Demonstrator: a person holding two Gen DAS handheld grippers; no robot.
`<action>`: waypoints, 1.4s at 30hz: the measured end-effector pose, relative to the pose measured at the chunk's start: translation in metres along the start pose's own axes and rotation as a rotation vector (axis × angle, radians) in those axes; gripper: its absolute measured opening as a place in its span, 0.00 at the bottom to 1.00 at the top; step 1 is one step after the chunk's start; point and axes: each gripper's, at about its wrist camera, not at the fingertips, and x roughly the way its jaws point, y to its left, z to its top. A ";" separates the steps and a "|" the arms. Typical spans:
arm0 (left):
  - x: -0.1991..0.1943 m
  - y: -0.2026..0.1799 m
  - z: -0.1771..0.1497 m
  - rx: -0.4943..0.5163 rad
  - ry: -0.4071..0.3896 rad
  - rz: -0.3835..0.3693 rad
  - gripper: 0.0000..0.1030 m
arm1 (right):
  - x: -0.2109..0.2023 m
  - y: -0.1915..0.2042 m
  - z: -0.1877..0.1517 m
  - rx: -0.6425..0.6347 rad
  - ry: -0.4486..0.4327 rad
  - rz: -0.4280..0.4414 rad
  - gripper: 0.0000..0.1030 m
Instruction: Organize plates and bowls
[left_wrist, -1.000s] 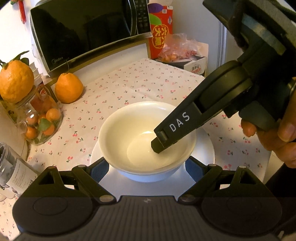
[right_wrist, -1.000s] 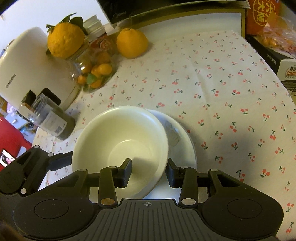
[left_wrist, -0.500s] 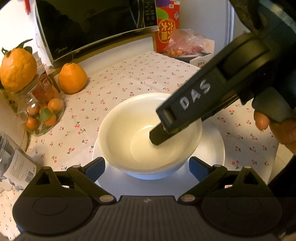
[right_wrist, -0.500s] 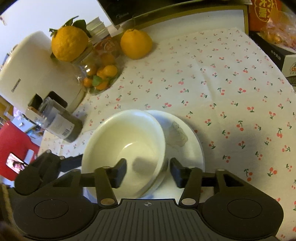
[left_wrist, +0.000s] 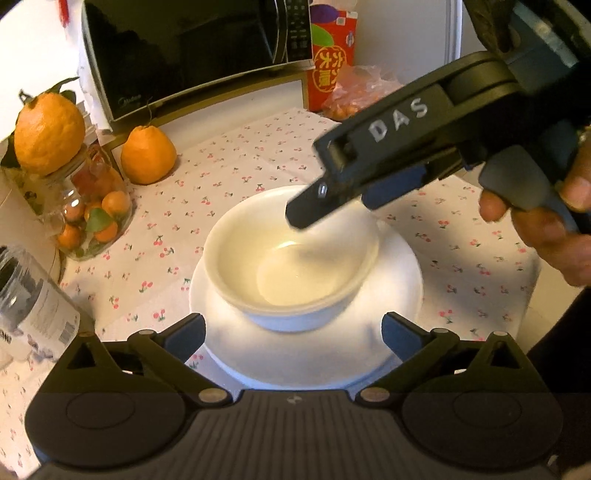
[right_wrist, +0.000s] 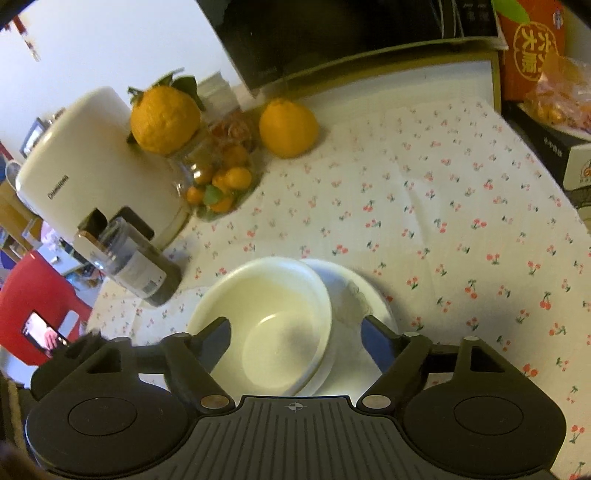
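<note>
Plainly legible on my right gripper (left_wrist: 310, 214) is the white lettering "DAS" along its finger, seen from the left wrist view. Behind it the microwave (left_wrist: 192, 51) carries a faint "Midea" mark at its lower left corner, and the red carton (left_wrist: 330, 59) beside it shows large yellow Chinese characters. In the right wrist view the cream appliance (right_wrist: 85, 166) at the table's left edge reads "CHANGHONG".

The bowl (left_wrist: 291, 258) is white, glossy and empty, with a round flat bottom. It sits on a white plate (left_wrist: 399, 295), off toward that plate's left side in the right wrist view, near the front edge of the table (left_wrist: 236, 155), which wears a cherry-print cloth.

My left gripper (left_wrist: 293, 332) has its jaws spread wide, blue pads facing each other on either side of the plate's near rim, touching nothing. My right gripper hangs above the bowl with its jaws also spread apart and holding nothing; in its own view one finger lies over the bowl's near left rim and the other over the plate.

Along the left edge stand a glass jar of small oranges (left_wrist: 92, 218) with a large orange (left_wrist: 48, 129) on top, a second orange (left_wrist: 147, 155) just behind it on the cloth, and a labelled dark jar (right_wrist: 133, 262) near the front left corner. A bag of orange snacks (left_wrist: 362, 88) lies at the far right corner.
</note>
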 end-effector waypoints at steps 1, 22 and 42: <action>-0.002 0.001 -0.001 -0.011 0.000 -0.005 0.99 | -0.003 -0.002 0.001 0.005 -0.009 -0.001 0.81; -0.050 0.018 -0.006 -0.448 0.022 0.202 1.00 | -0.073 0.007 -0.026 -0.028 -0.082 -0.123 0.94; -0.029 -0.003 -0.014 -0.552 0.074 0.400 1.00 | -0.056 0.009 -0.055 -0.137 -0.067 -0.267 1.00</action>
